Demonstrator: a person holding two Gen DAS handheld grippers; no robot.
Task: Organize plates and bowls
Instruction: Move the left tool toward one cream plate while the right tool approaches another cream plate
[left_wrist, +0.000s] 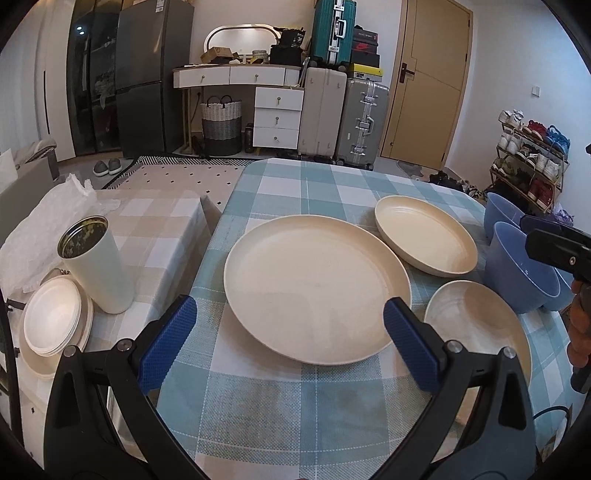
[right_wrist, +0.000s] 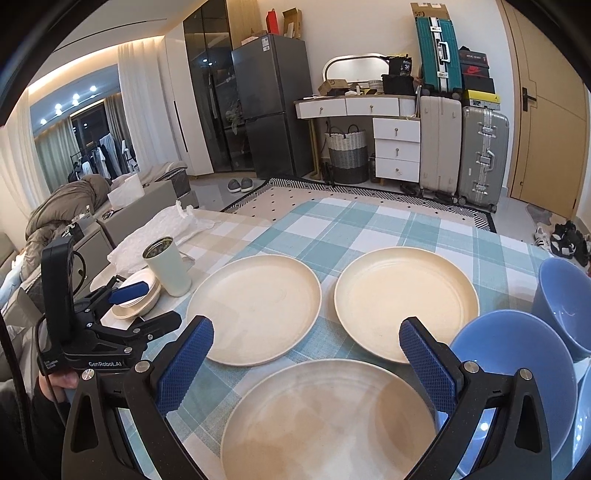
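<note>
Both grippers same build: left gripper (left_wrist: 290, 341) and right gripper (right_wrist: 306, 363) have black plastic arms, silver pivot screws, blue cross-hatched finger pads (right_wrist: 186, 363). Left body printed "GenRobot.AI", black cable attached.

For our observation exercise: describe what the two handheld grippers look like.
Both grippers, left and right, have black frames, silver pivot bolts and blue textured finger pads. The left one's body carries white "GenRobot.AI" lettering and a black cable.
</note>
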